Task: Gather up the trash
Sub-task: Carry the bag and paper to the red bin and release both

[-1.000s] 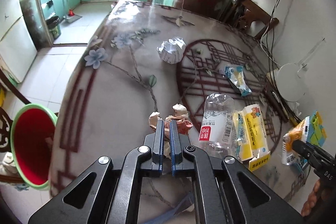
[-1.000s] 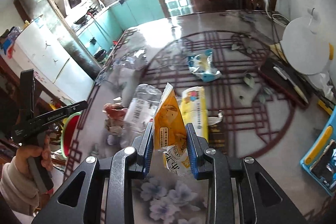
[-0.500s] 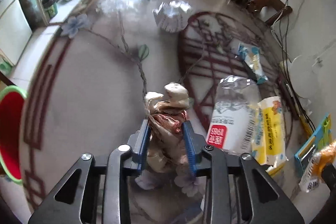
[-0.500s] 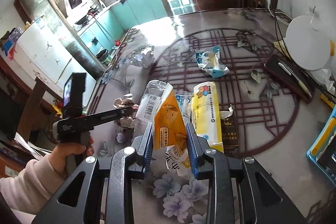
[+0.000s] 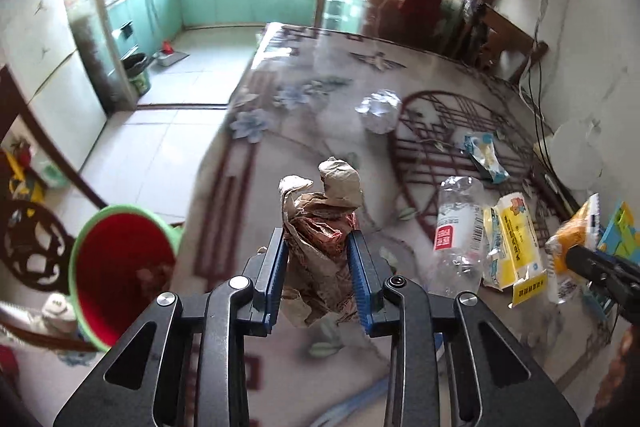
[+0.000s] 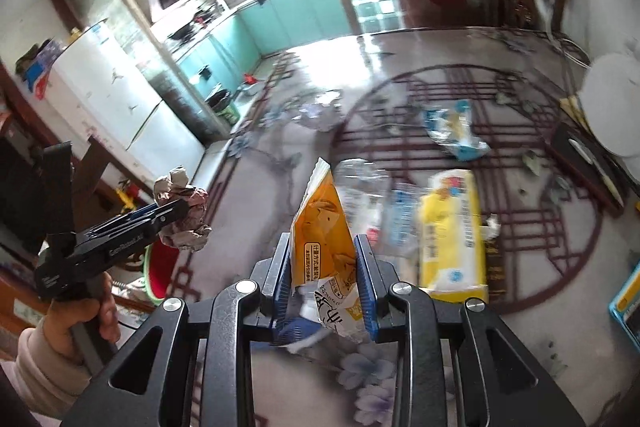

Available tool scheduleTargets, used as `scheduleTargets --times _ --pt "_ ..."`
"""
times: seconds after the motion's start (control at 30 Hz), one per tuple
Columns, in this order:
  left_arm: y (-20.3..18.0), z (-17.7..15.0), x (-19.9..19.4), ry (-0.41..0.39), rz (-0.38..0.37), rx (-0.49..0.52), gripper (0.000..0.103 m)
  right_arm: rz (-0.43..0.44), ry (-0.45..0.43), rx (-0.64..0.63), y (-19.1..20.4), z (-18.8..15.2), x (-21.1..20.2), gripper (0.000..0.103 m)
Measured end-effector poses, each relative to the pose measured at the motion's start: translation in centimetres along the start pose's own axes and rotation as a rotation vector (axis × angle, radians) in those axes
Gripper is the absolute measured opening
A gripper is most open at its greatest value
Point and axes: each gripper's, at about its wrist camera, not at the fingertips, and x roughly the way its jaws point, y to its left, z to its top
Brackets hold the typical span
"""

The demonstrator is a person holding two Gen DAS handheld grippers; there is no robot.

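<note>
My left gripper (image 5: 318, 247) is shut on a crumpled brown paper wad (image 5: 324, 223) and holds it above the table, near the table's left edge. It also shows in the right wrist view (image 6: 182, 207). My right gripper (image 6: 322, 255) is shut on an orange snack wrapper (image 6: 324, 219), also seen at the right in the left wrist view (image 5: 576, 239). A red bin with a green rim (image 5: 120, 267) stands on the floor to the left, below the table edge. On the table lie a clear plastic bottle (image 5: 456, 227), a yellow packet (image 5: 514, 239), a blue-white wrapper (image 5: 484, 155) and a crumpled white paper (image 5: 378, 111).
The round glass-topped table (image 5: 280, 155) has a flower and lattice pattern. A white round fan base (image 6: 616, 111) and a dark tray (image 6: 588, 163) sit at its right side. A wooden chair (image 5: 32, 255) stands by the bin. The kitchen floor lies beyond.
My left gripper closed on the brown paper wad, lifted it off the table and swung left toward the bin. My right gripper kept hold of the orange wrapper and shifted a little.
</note>
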Motion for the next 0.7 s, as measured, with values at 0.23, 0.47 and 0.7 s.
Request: scheduleTargets --times 0.23,0.47,0.7 --pt "2.1 -0.7 -0.8 -0.004 0.01 -0.031 0.029 0.013 0.006 -0.078 4.2 0.6 1.3 0.027" --pt "4.9 -1.2 -1.0 0.002 0.011 -0.06 0.029 0.012 0.016 -0.134 8.2 1.1 2.7 0.027" --pt "9.8 -1.6 -1.7 0.002 0.042 -0.104 0.03 0.033 0.037 -0.183 12.5 1.5 5.2 0.027"
